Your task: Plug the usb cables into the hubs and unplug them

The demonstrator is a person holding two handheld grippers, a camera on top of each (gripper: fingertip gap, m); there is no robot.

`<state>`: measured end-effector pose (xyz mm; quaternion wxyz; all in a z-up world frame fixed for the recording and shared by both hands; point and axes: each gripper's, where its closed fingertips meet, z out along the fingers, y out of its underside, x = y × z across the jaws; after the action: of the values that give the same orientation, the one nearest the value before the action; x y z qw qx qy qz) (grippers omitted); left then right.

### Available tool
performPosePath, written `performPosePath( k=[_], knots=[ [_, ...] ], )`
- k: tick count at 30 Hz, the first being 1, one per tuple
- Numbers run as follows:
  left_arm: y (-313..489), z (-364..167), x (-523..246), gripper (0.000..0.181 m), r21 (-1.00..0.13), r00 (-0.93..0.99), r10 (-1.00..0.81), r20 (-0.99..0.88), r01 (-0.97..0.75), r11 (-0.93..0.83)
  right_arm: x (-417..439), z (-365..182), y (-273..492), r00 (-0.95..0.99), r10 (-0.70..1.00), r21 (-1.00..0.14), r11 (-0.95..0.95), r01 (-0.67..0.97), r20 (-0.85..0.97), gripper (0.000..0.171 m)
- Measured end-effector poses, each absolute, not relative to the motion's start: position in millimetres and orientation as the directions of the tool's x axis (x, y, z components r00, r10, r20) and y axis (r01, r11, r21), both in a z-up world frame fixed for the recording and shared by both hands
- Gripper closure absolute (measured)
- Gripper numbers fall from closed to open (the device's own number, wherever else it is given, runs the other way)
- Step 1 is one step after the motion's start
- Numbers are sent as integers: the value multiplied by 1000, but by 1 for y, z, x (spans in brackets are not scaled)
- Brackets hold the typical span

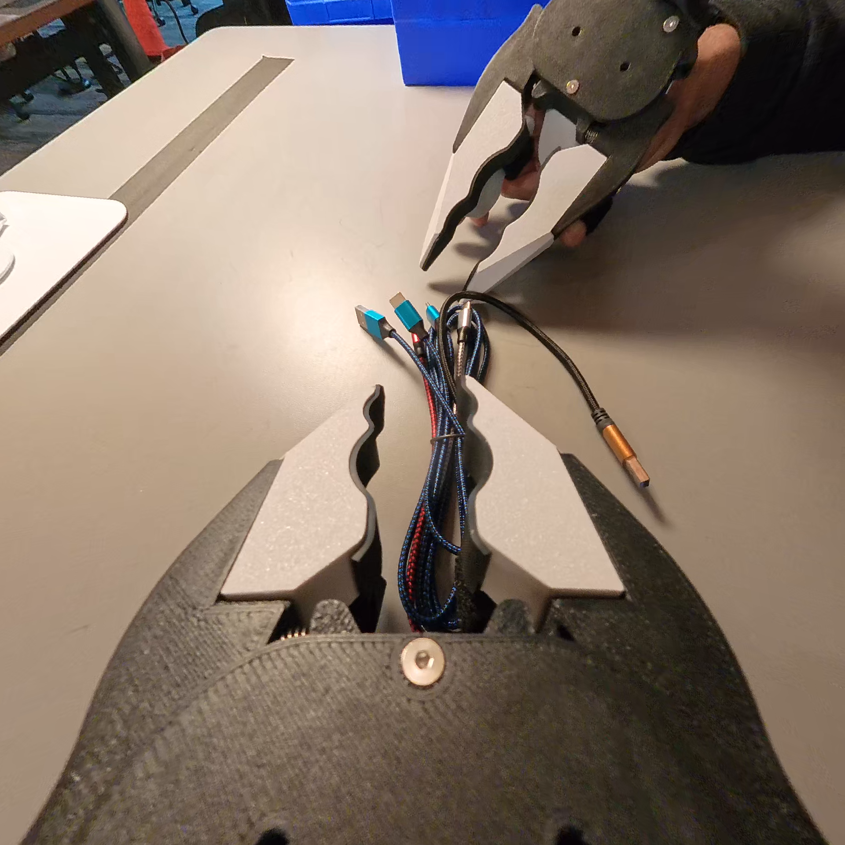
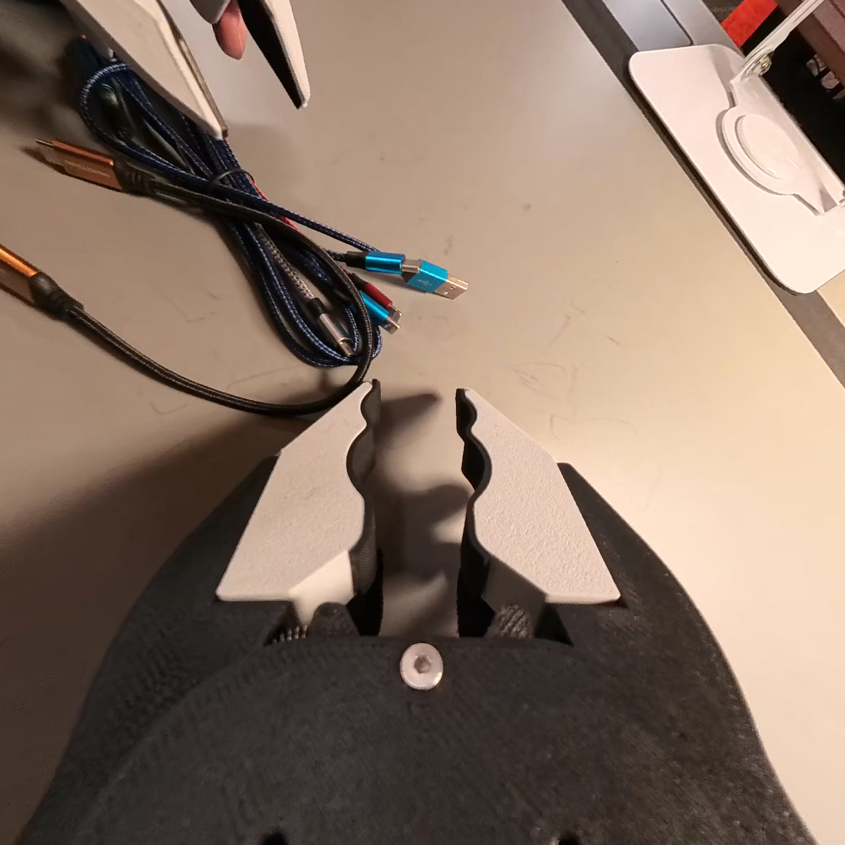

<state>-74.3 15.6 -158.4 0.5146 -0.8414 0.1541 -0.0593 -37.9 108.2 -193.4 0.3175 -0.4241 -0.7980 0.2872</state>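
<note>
A bundle of blue and red braided USB cables [image 1: 434, 480] lies on the grey table [image 1: 228, 366]. Its blue metal USB-A plug [image 1: 372, 320] and smaller plugs fan out at the far end. My left gripper [image 1: 423, 386] is open and straddles the bundle without squeezing it. A black braided cable [image 1: 548, 347] with an orange USB-A plug [image 1: 624, 450] curves off to the right. My right gripper [image 2: 417, 388] is open and empty; its left fingertip sits beside the black cable [image 2: 205, 388]. The blue plug [image 2: 434, 281] lies just ahead of it. No hub is in view.
A white flat stand base [image 2: 731, 160] sits at the table's side, also in the left wrist view [image 1: 55, 247]. Blue bins [image 1: 439, 41] stand at the far edge. A dark grey strip [image 1: 205, 132] runs along the table. A second orange plug [image 2: 18, 274] lies at the left. Across from one pair of fingers to the other is roughly 11 centimetres. The blue plug [image 2: 434, 281] is about 5 centimetres from my right fingertips.
</note>
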Motion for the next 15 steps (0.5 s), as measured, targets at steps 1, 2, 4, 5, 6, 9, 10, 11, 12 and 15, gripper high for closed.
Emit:
performPosePath(
  k=[1,2,4,5,6,9,10,11,12,15],
  knots=[
    [16,-159,-74,146,-883,945,-322,-63,-204,-424,-38,-194,108,-440,858,-727,478,493,265,138],
    [16,-160,-73,146,-880,944,-324,-67,-209,-426,-38,-194,108,-441,857,-727,480,492,267,139],
    [15,-161,-72,146,-875,941,-329,-76,-221,-430,-38,-194,108,-443,857,-727,479,493,264,139],
    [15,-162,-72,146,-873,940,-332,-80,-226,-431,-38,-194,108,-444,858,-727,476,494,260,139],
    [16,-162,-72,146,-872,940,-332,-83,-229,-432,-37,-194,107,-446,858,-728,473,496,255,139],
    [16,-162,-72,146,-871,940,-332,-84,-231,-434,-37,-194,107,-451,858,-729,470,498,245,139],
    [16,-162,-72,146,-872,940,-331,-83,-229,-433,-37,-194,106,-453,858,-729,470,497,243,139],
    [16,-162,-72,146,-873,940,-330,-82,-228,-431,-37,-194,106,-454,857,-729,470,497,243,139],
    [16,-161,-72,146,-875,941,-329,-83,-227,-428,-37,-194,106,-454,858,-730,469,498,241,139],
    [15,-161,-72,146,-874,941,-327,-87,-230,-429,-37,-194,106,-456,858,-730,467,499,237,139]
  ],
)
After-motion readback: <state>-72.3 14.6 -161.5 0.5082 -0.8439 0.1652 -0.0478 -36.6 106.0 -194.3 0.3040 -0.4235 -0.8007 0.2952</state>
